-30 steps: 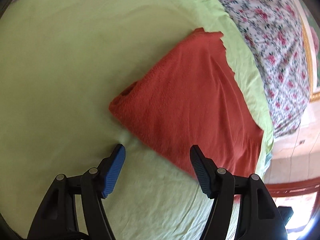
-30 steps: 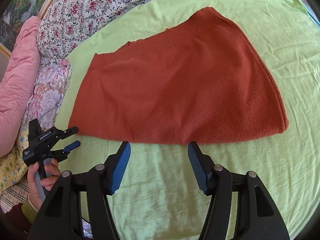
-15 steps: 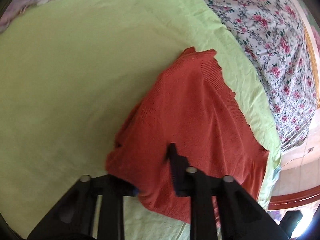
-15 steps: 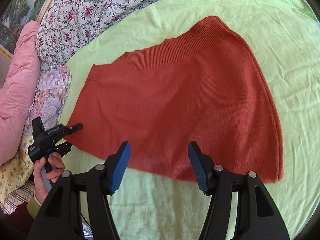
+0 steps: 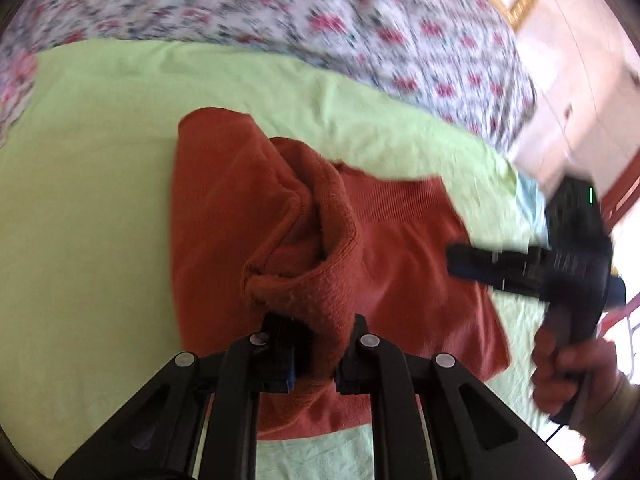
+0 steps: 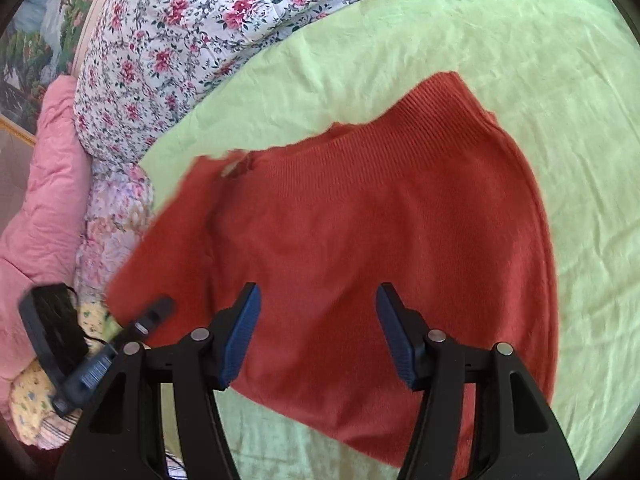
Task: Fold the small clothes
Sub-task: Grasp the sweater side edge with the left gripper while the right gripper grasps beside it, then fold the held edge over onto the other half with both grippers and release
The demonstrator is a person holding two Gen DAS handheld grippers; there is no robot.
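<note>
Left gripper was clenched on a bunched corner of the rust-red knit garment, lifting it off the green sheet on the bed. Right gripper hung released, jaws apart, over the garment's near edge.

**Hidden, cropped, blurred**

Left gripper: fingertips buried in a bunched fold of the rust sweater, pads out of sight. Floral bedding at the far side smeared by motion. Right gripper and its hand blurred, sleeve cropped at the right edge. In the right wrist view, sweater's near hem hidden behind the gripper frame; left gripper blurred, half hidden.
</note>
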